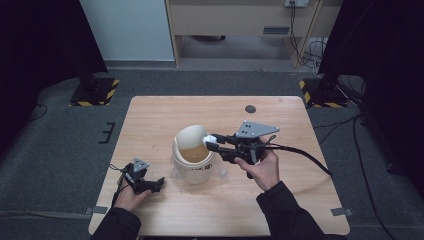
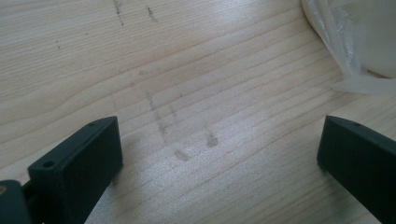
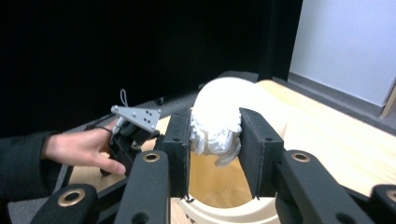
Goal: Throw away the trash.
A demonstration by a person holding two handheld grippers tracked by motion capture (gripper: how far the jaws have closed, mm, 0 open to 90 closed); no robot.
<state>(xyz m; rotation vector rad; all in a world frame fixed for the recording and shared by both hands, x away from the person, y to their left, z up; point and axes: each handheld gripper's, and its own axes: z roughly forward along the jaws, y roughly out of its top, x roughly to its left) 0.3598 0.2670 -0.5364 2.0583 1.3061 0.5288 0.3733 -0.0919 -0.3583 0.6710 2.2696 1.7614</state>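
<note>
Nearest to the camera in the right gripper view are the two black jaws of the right gripper [image 3: 215,140], and they are pressed together on a crumpled white paper wad [image 3: 215,135], which sits between the pads and sticks out a little above them. Just below and behind the wad is the cream bin [image 3: 224,212] with its swing lid [image 3: 224,93] tipped back, so the tan inside of the bin is open directly under the jaws. In the high view the right gripper [image 1: 210,141] reaches from the right side of the bin [image 1: 192,172], and the wad [image 1: 208,138] hangs over the bin's right rim, close to the tipped lid [image 1: 189,136]. So the opening lies downward from the jaws, and I judge that the coming move needs only a short way inward over the bin's middle before the wad is let go. A small white scrap [image 1: 223,173] lies on the table [image 1: 160,112] just right of the bin. The left gripper [image 1: 150,184] rests on the table to the left of the bin, farther from the opening than the right one; its jaws stand wide apart with only bare wood between them, and a piece of clear plastic [image 2: 348,56] lies near the bin's foot.
</note>
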